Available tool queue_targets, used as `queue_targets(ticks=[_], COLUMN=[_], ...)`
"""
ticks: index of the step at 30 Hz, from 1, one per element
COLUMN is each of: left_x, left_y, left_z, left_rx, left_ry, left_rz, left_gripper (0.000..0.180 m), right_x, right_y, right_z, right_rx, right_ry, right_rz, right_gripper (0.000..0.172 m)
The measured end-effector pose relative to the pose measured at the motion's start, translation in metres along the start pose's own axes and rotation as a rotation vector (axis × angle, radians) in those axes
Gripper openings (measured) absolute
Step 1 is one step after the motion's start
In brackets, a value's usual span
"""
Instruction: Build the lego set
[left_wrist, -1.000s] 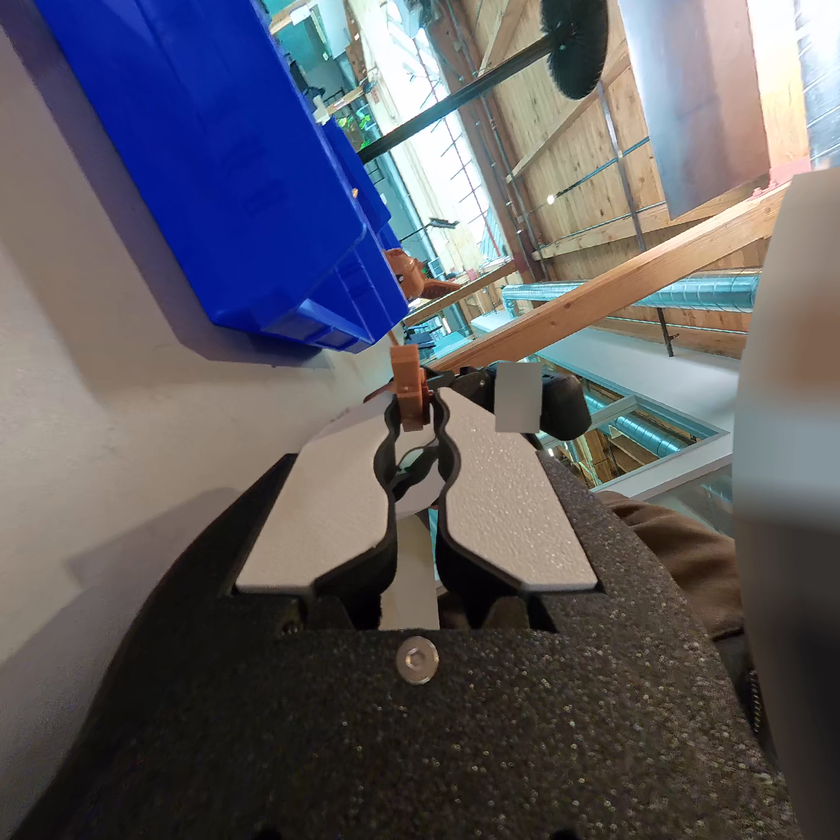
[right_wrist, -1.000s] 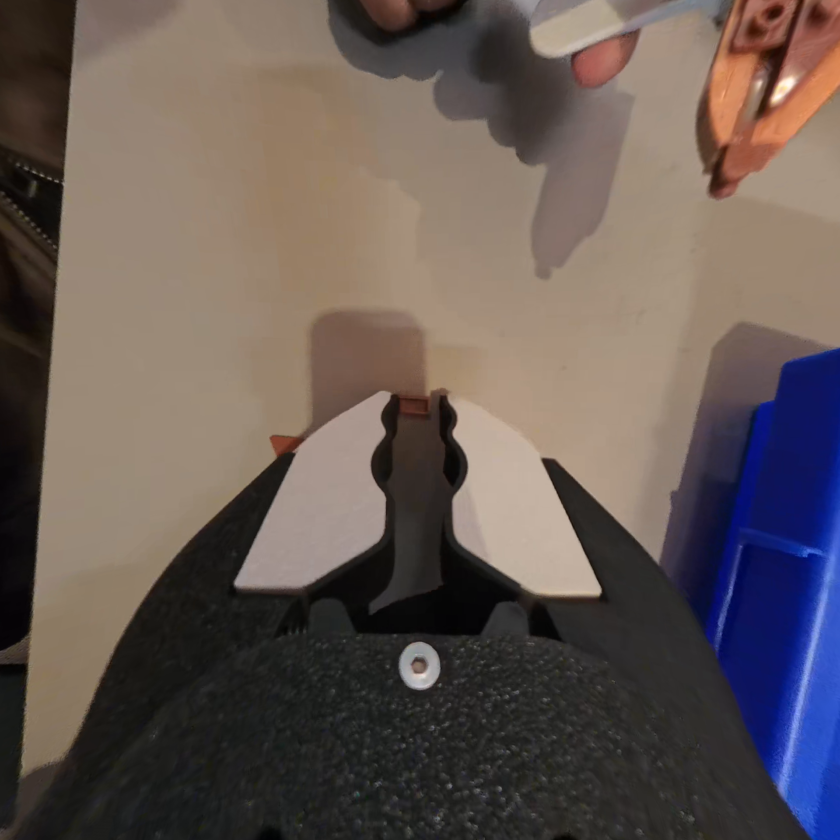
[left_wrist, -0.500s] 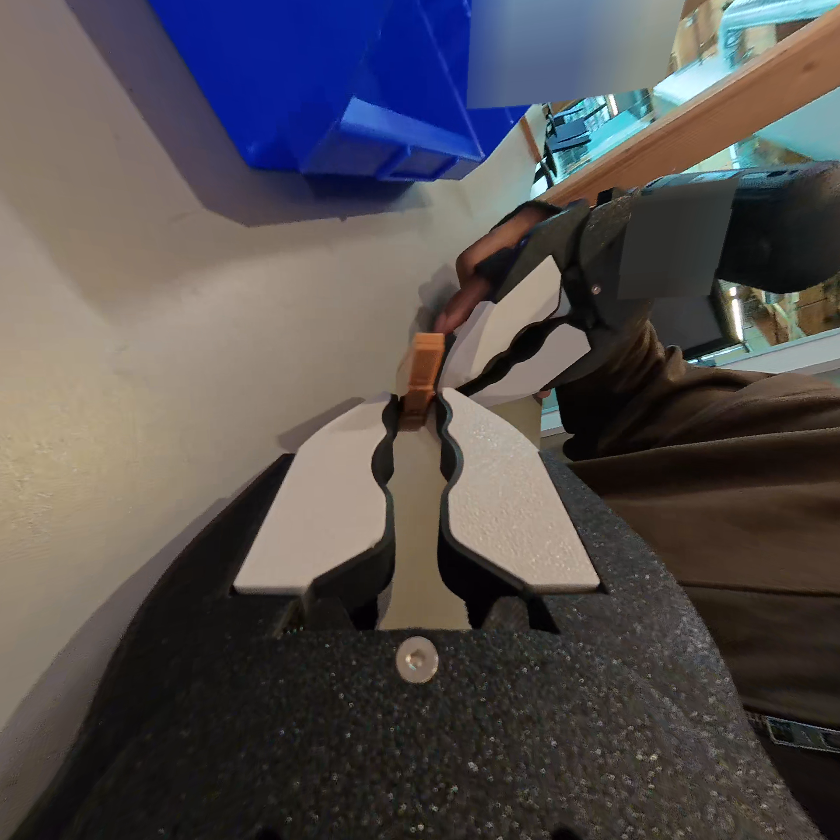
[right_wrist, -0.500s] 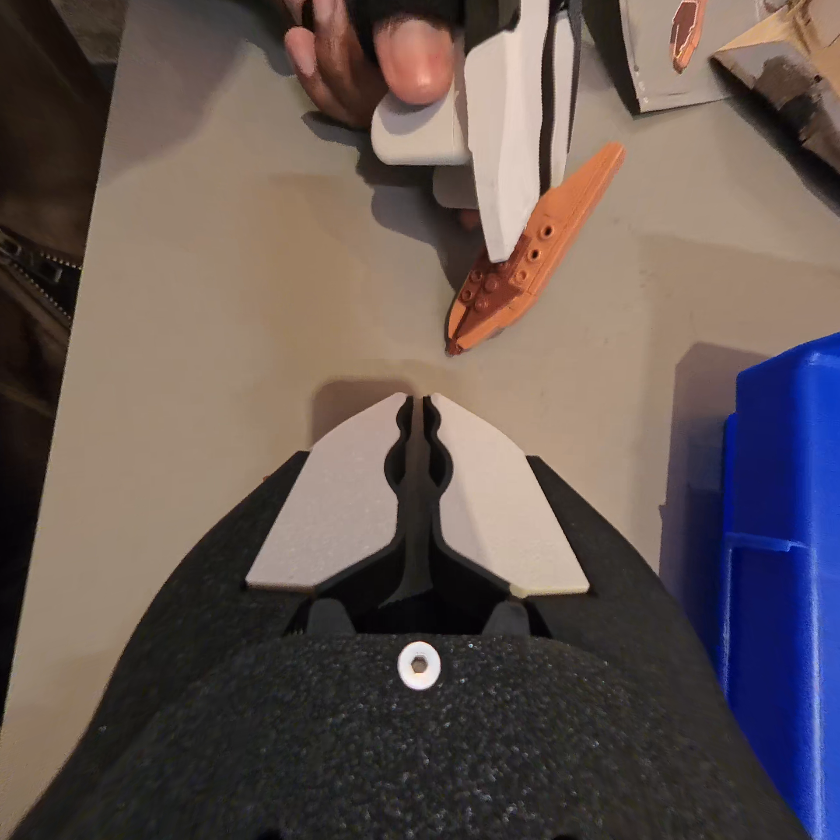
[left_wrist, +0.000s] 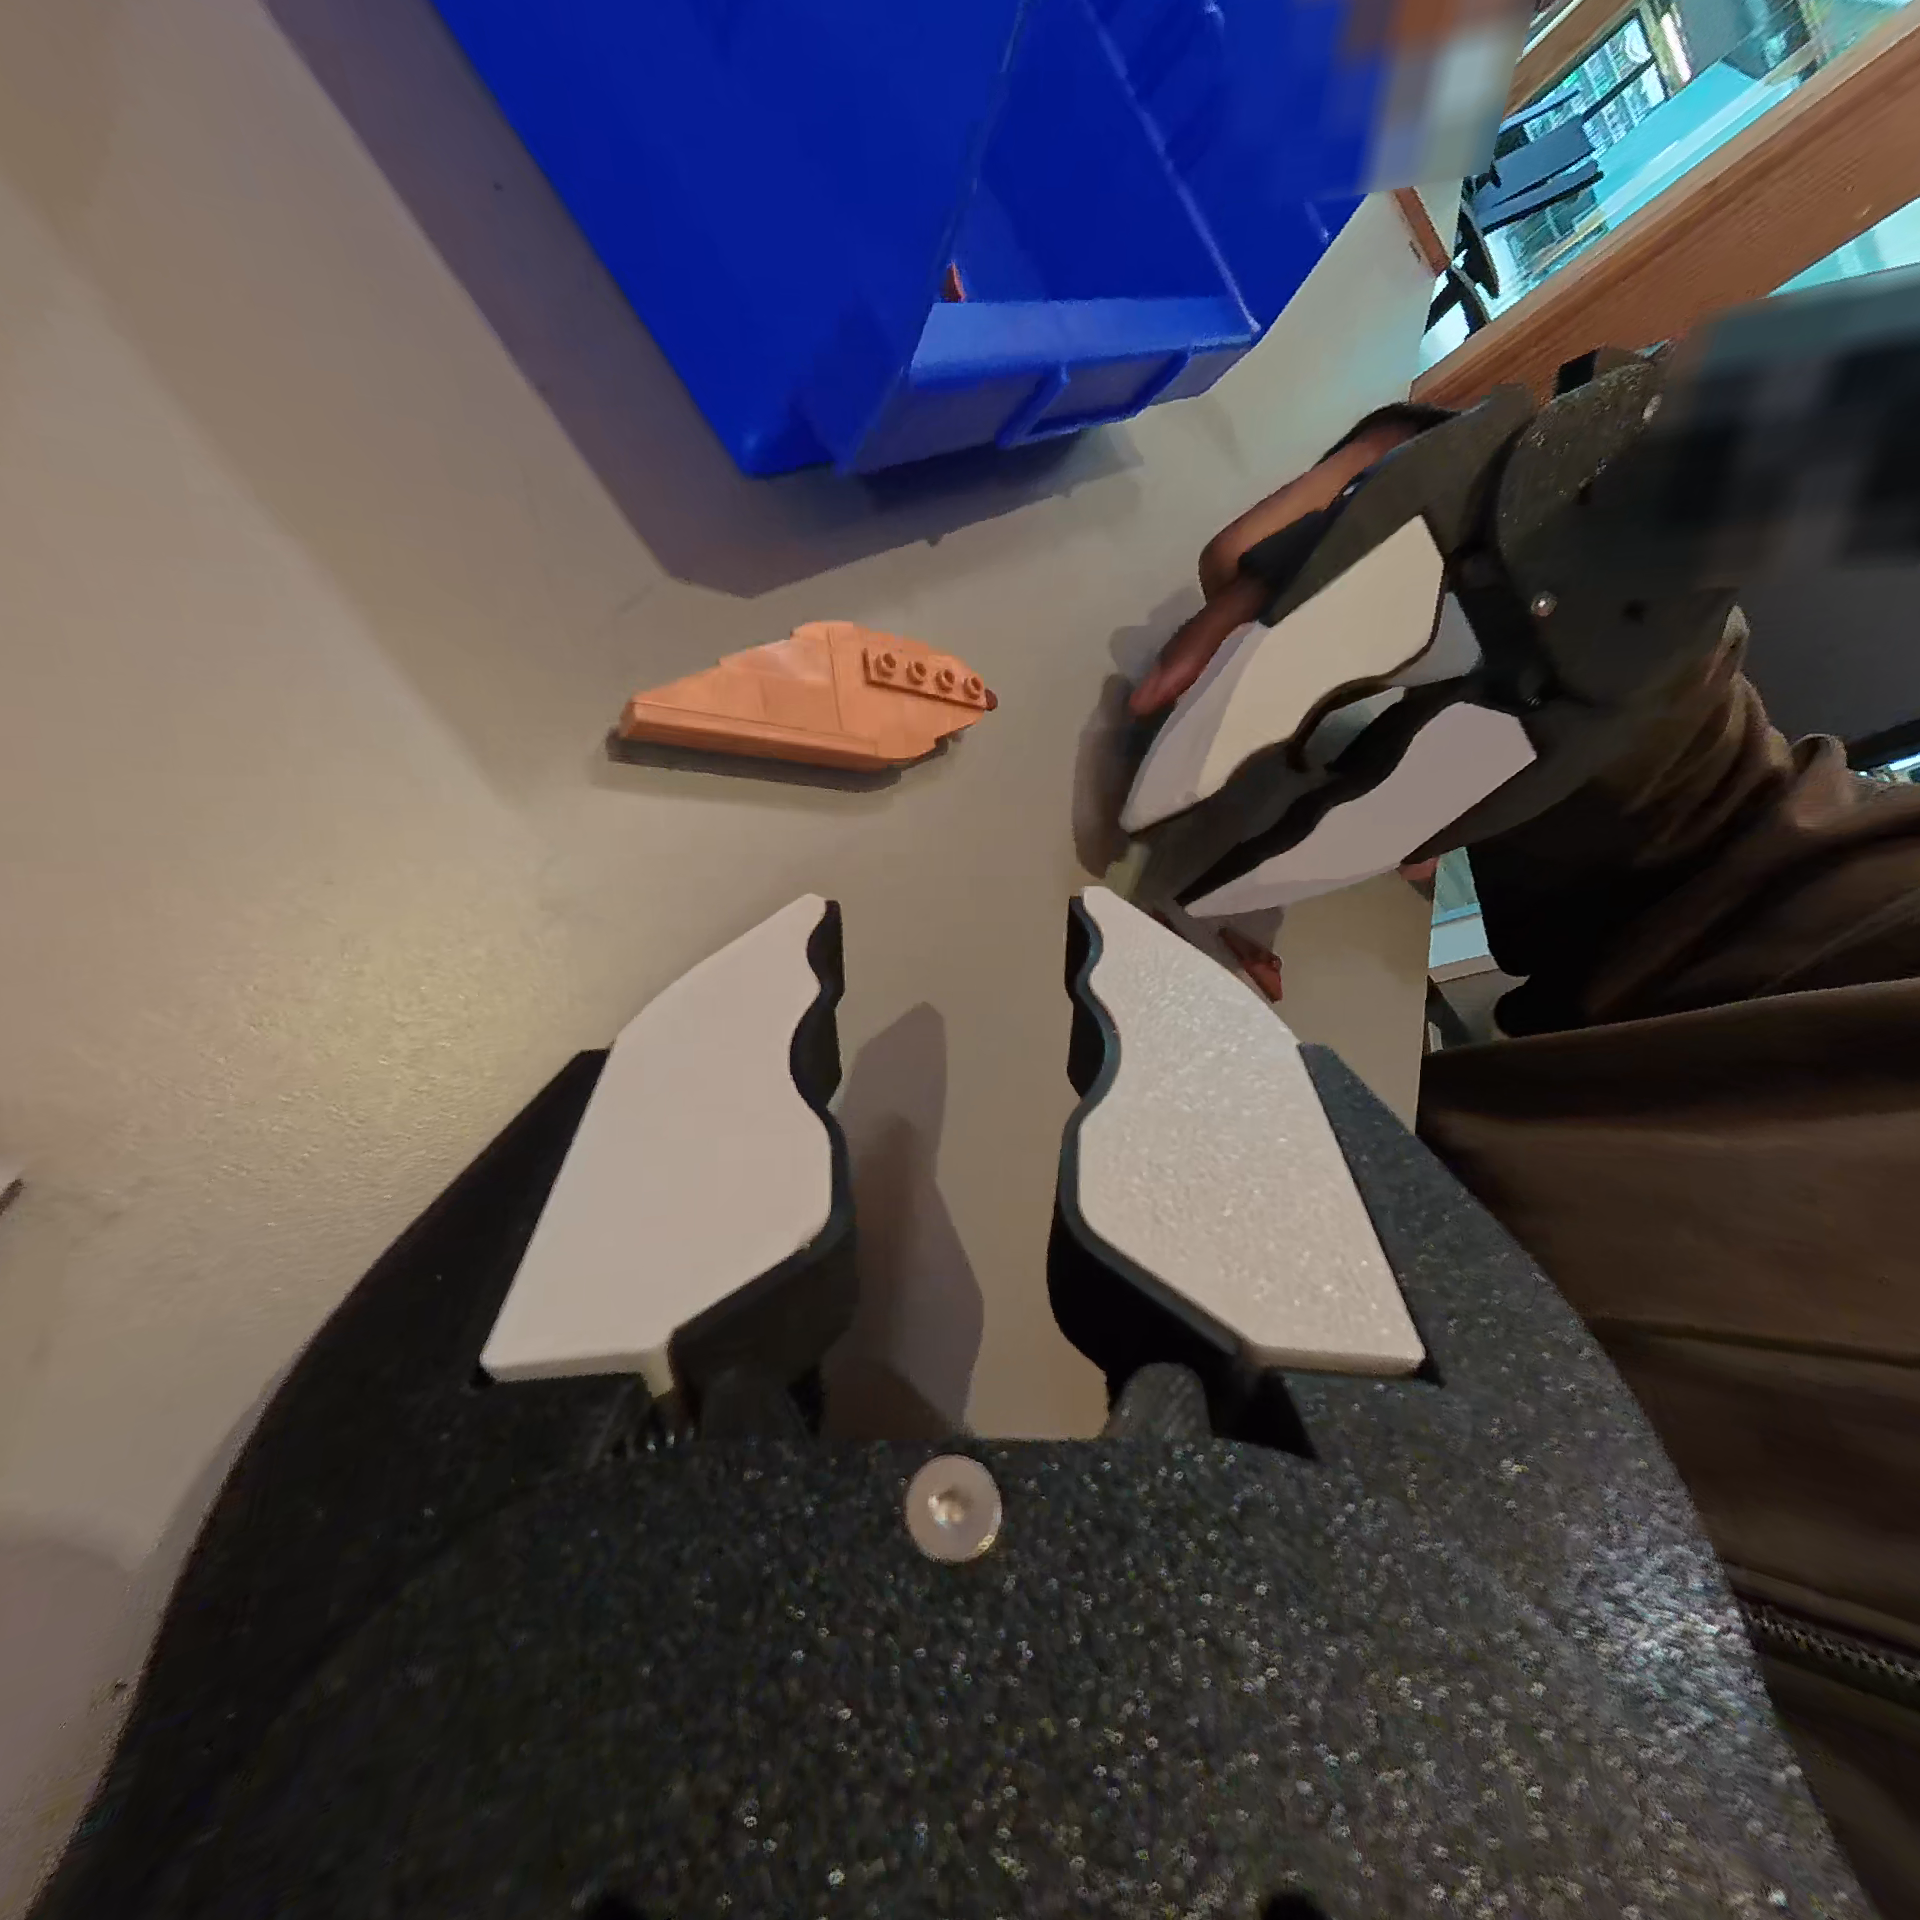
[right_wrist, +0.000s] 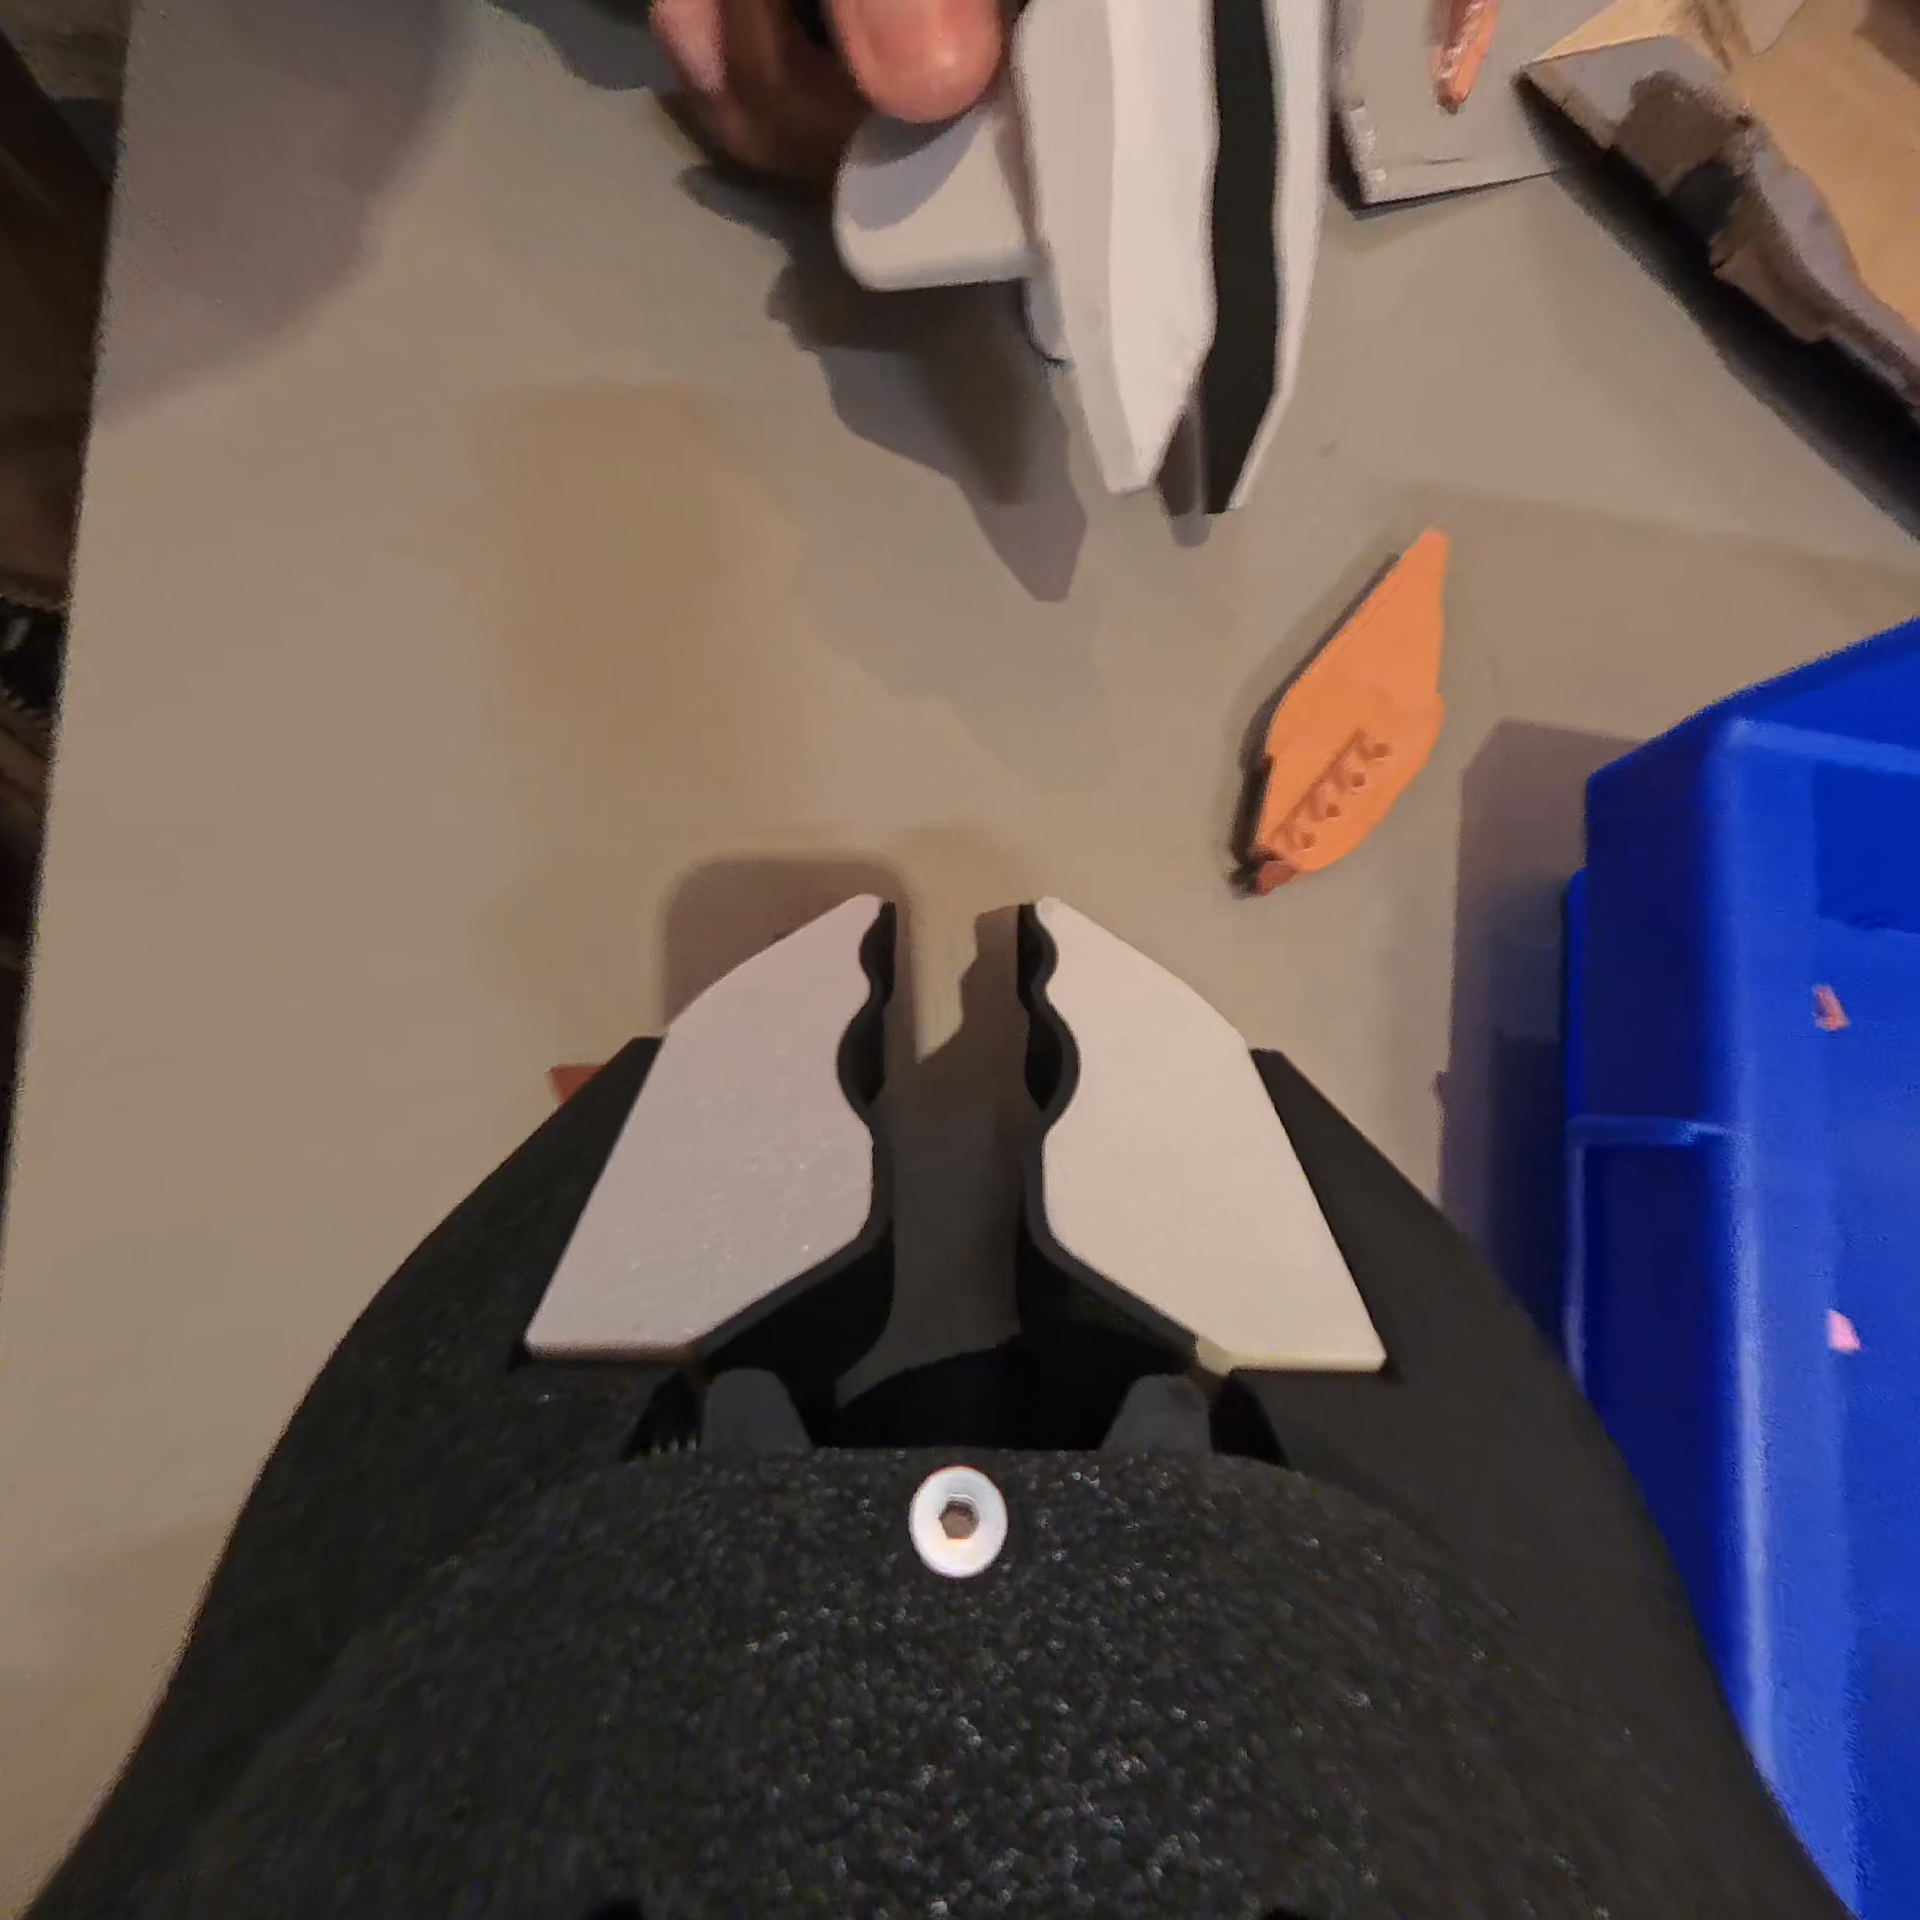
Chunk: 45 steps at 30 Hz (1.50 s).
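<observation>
An orange brick-built wedge piece (left_wrist: 810, 696) lies flat on the beige table (left_wrist: 312, 727), just ahead of my left gripper (left_wrist: 951, 914), which is open and empty. It also shows in the right wrist view (right_wrist: 1351, 727), ahead and to the right of my right gripper (right_wrist: 956, 914), which is open with only bare table between its pads. The right gripper (left_wrist: 1164, 862) also shows in the left wrist view, low over the table. A small brown piece (left_wrist: 1252, 961) lies under it and also shows in the right wrist view (right_wrist: 571, 1081). The left gripper (right_wrist: 1184, 488) hangs above the wedge's far end.
A blue bin (left_wrist: 935, 208) stands behind the wedge; it is on the right in the right wrist view (right_wrist: 1766, 1039). Torn cardboard (right_wrist: 1766, 177) and a grey sheet (right_wrist: 1434, 114) lie at the far edge. A person's hands and brown sleeve (left_wrist: 1662, 1039) are close by. The tips of one gripper are about 8 centimetres away from the tips of the other.
My left gripper held the orange wedge upright, then opened and let it go; it now lies flat on the table. My right gripper's pads closed on nothing, then parted again.
</observation>
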<state>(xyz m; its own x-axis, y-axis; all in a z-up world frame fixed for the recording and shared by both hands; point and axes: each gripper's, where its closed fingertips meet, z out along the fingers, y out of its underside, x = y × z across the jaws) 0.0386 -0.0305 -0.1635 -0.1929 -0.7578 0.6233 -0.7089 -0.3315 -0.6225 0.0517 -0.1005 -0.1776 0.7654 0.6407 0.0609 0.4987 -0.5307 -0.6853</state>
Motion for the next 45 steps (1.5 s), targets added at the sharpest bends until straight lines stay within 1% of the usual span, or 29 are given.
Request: queue_targets(ticks=[5, 8, 10, 11, 13, 14, 15, 17, 20, 22, 25, 29, 33, 36, 38, 40, 43, 45], left_x=[-0.002, -0.003, -0.003, -0.004, -0.007, -0.008, -0.010, -0.013, -0.011, -0.010, -0.008, 0.000, 0.011, 0.018, 0.024, 0.026, 0.023, 0.022], left_y=[-0.002, -0.003, -0.004, -0.005, -0.007, -0.007, -0.008, -0.011, -0.019, -0.023, -0.026, -0.033, -0.043, -0.038, -0.035, -0.036, -0.038, -0.042], left_z=[0.000, -0.001, -0.002, -0.002, -0.004, -0.005, -0.006, -0.009, -0.014, -0.017, -0.018, -0.021, -0.026, -0.022, -0.019, -0.018, -0.020, -0.022], left_rx=[0.009, 0.014, 0.025, 0.028, 0.031, 0.033, 0.036, 0.047, 0.098, 0.126, 0.152, 0.200, 0.258, 0.226, 0.212, 0.231, 0.272, 0.301], left_ry=[-0.007, -0.005, -0.006, -0.011, -0.024, -0.032, -0.039, -0.042, 0.018, 0.061, 0.121, 0.243, 0.387, 0.425, 0.458, 0.480, 0.490, 0.502], left_rz=[0.012, 0.011, 0.016, 0.020, 0.032, 0.035, 0.035, 0.015, -0.073, -0.139, -0.216, -0.322, -0.430, -0.469, -0.495, -0.515, -0.523, -0.518], left_gripper=[0.041, 0.041, 0.041, 0.041, 0.041, 0.041, 0.041, 0.042, 0.044, 0.045, 0.045, 0.046, 0.048, 0.047, 0.039, 0.030, 0.029, 0.029], right_x=[0.051, 0.064, 0.068, 0.069, 0.070, 0.071, 0.072, 0.080, 0.085, 0.080, 0.072, 0.059, 0.047, 0.045, 0.044, 0.042, 0.046, 0.048], right_y=[-0.011, -0.011, -0.009, -0.008, -0.010, -0.011, -0.012, -0.018, -0.035, -0.045, -0.055, -0.068, -0.078, -0.083, -0.085, -0.085, -0.085, -0.080], right_z=[0.005, 0.014, 0.022, 0.026, 0.029, 0.030, 0.030, 0.024, 0.009, 0.002, -0.002, -0.007, -0.008, -0.007, -0.005, -0.002, -0.002, -0.002], right_rx=[0.003, -0.038, -0.076, -0.085, -0.088, -0.088, -0.086, -0.067, -0.020, 0.005, 0.008, -0.029, -0.045, -0.070, -0.070, -0.063, -0.069, -0.050], right_ry=[0.245, 0.288, 0.298, 0.296, 0.291, 0.292, 0.308, 0.406, 0.590, 0.671, 0.767, 0.880, 0.932, 0.979, 0.991, 1.005, 1.032, 0.967], right_rz=[0.116, 0.149, 0.151, 0.162, 0.186, 0.171, 0.130, 0.004, -0.323, -0.508, -0.743, -1.136, -1.429, -1.571, -1.619, -1.665, -1.638, -1.527], right_gripper=[0.033, 0.041, 0.039, 0.036, 0.023, 0.023, 0.023, 0.022, 0.021, 0.022, 0.022, 0.022, 0.021, 0.022, 0.022, 0.022, 0.022, 0.034])
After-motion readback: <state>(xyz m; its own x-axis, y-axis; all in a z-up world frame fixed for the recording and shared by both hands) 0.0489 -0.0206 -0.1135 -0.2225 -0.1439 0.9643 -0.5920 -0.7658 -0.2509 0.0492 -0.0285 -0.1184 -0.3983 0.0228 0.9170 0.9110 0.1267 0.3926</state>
